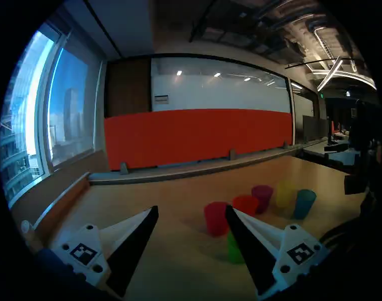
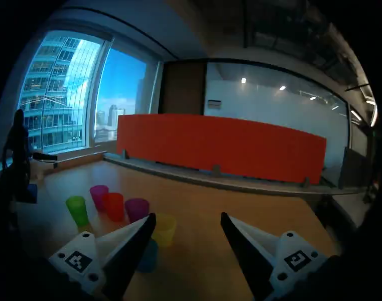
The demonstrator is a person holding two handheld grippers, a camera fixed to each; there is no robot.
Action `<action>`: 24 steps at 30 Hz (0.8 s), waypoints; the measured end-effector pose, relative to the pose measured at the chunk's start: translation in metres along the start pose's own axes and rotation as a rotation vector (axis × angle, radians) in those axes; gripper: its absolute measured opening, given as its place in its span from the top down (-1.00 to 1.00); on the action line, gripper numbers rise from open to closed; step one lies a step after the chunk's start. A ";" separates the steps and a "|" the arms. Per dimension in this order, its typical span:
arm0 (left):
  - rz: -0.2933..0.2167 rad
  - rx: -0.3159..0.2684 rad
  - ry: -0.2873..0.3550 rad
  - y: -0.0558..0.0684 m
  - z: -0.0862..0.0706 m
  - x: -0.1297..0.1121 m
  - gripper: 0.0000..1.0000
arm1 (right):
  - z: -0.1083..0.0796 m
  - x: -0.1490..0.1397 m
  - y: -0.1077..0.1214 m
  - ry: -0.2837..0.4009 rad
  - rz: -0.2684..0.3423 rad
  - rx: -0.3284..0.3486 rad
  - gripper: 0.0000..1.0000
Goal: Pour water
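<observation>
left gripper [image 1: 191, 211]: released, empty
right gripper [image 2: 187, 217]: released, empty
cups [image 1: 246, 203]: clustered on table [image 1: 165, 198], 4 o'clock, left gripper view

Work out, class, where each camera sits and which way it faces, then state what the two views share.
Left gripper view: rides on the left gripper, looking forward between its own open fingers across the table to the orange partition; cups stand ahead, right of centre.
Right gripper view: rides on the right gripper, its open fingers in front, facing the same partition; the cups stand to the left.
Shared: table, cups, partition, window.
</observation>
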State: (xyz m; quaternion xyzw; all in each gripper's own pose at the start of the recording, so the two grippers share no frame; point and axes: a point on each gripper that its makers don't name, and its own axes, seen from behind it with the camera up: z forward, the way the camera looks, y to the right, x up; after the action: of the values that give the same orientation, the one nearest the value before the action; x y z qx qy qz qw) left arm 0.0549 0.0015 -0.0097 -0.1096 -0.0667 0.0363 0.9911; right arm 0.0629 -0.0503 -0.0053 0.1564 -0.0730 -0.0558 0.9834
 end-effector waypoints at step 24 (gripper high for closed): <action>-0.018 0.154 0.141 -0.012 -0.018 0.037 -0.98 | -0.028 0.034 0.048 0.186 0.012 -0.327 -1.00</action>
State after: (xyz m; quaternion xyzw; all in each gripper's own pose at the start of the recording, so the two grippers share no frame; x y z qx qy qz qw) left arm 0.0948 -0.0104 -0.0199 -0.0349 0.0053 0.0245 0.9991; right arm 0.1052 -0.0007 -0.0120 -0.0016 0.0276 -0.0463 0.9985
